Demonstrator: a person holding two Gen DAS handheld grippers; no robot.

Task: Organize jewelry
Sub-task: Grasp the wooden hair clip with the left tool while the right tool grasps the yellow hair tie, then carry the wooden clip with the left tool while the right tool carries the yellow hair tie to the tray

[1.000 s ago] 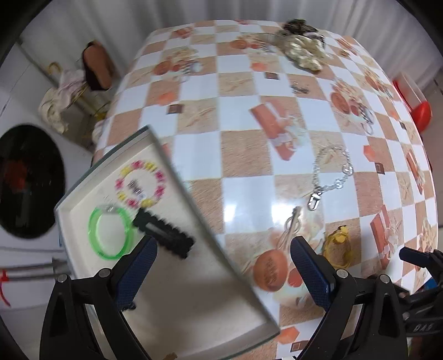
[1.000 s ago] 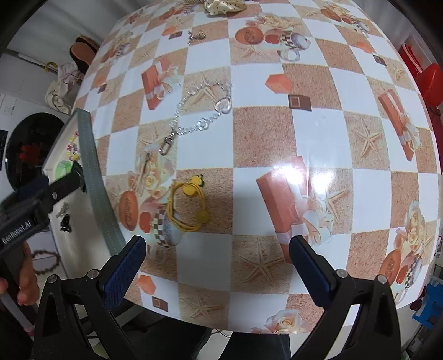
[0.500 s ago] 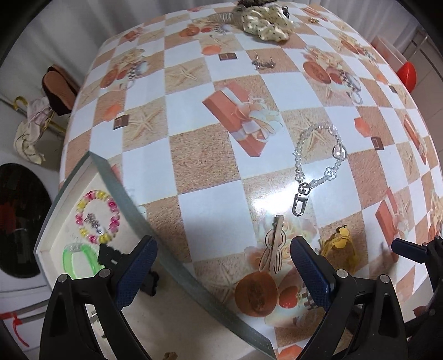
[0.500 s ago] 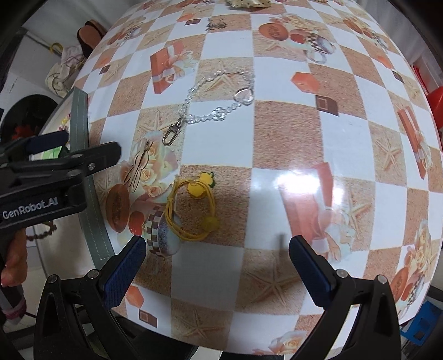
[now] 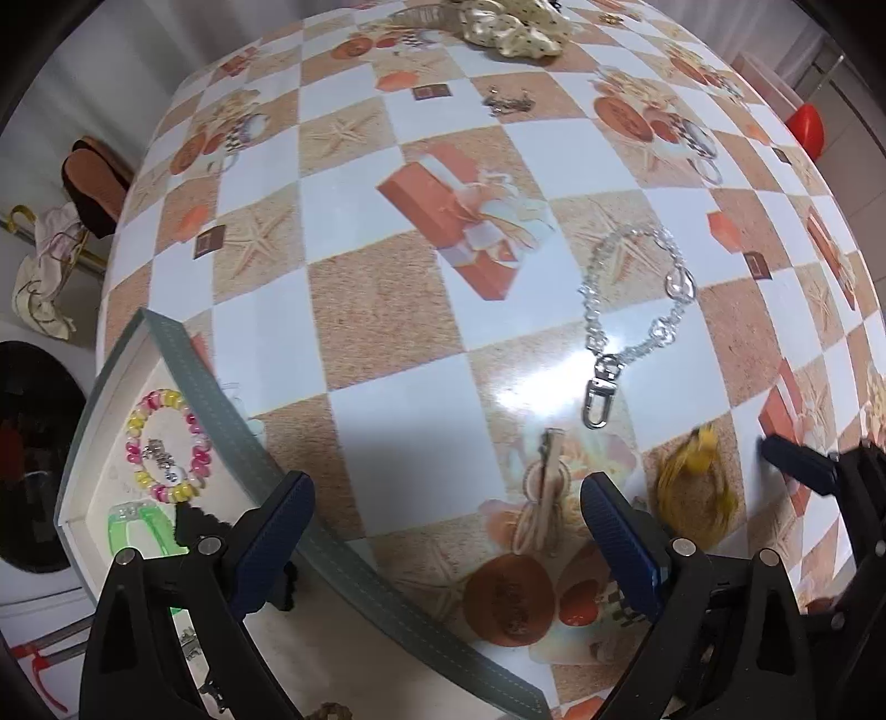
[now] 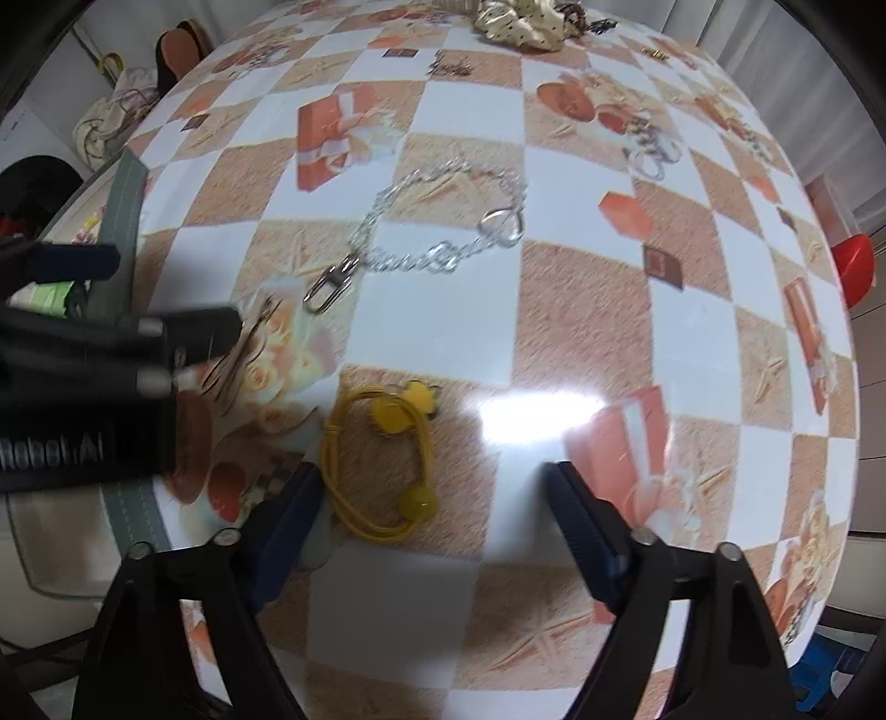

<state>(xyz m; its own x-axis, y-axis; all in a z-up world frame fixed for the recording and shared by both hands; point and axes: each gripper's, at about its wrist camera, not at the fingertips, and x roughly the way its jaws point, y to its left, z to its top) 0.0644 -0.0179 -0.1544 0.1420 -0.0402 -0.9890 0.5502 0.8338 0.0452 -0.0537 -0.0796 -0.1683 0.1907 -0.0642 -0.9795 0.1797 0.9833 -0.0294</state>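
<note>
The right gripper points down over the near part of the table; its jaws are closing, and the yellow hair tie lies between them, close against the left pad, with no pad yet seen pressing on it. This hair tie is judged light, soft and elastic: a thin doubled cord loop carrying two hard yellow beads and a small charm. It should flatten under pressure and may roll or slide on the glossy tablecloth, so the best hold is probably across the doubled cord between the beads, not on a bead, which could squirt out. The left gripper stands wide apart and holds nothing; it straddles the grey rim of the jewelry tray, which overhangs the table's near left edge. Ahead of its right pad lies a pale hair clip, stiff, flat and low, hence hard to get under. In the tray rest a pink-and-yellow coil bracelet and a green bangle. Toward the table's middle lies a silver chain with clasp, limp and likely to slip; the clasp is the firmest grasp point. At the far edge sits a cream scrunchie.
</note>
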